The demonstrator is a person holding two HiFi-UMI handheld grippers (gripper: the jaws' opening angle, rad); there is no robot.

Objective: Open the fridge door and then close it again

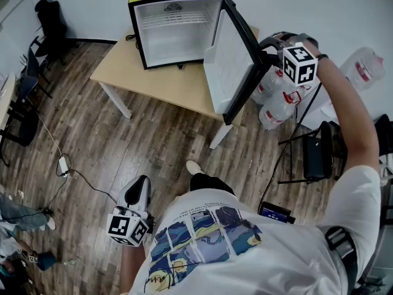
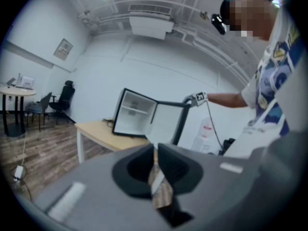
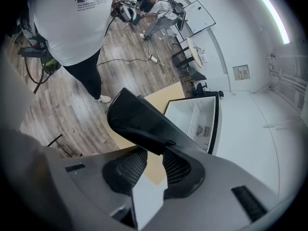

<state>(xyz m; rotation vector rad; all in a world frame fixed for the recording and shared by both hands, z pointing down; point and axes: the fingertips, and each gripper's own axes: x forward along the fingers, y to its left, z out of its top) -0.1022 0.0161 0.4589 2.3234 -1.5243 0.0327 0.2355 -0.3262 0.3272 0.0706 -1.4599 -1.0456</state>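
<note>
The fridge [image 1: 175, 29], a small black unit with a white interior, stands on the light wood desk [image 1: 153, 82] close to the wall. The fridge door [image 1: 230, 63] is swung wide open to the right in the head view, with its white inner face turned toward the cabinet and its free edge out past the desk's right corner. The right claw [image 3: 155, 155] is at the top of that free edge. In the right gripper view the black door edge runs between the two jaws and both ribbed pads bear on it, so the claw is grasping the fridge door. The person's right arm is stretched forward to reach it. The left claw [image 2: 155, 160] hangs low at the person's left side, well apart from the desk and above the wood floor [image 1: 153, 146]. Its jaws are drawn together with only a thin slit between them, and they hold nothing. The interior of the fridge shows one wire shelf near the top and is otherwise bare. Large water bottles [image 1: 273, 97] stand on the floor just behind the open door.
</note>
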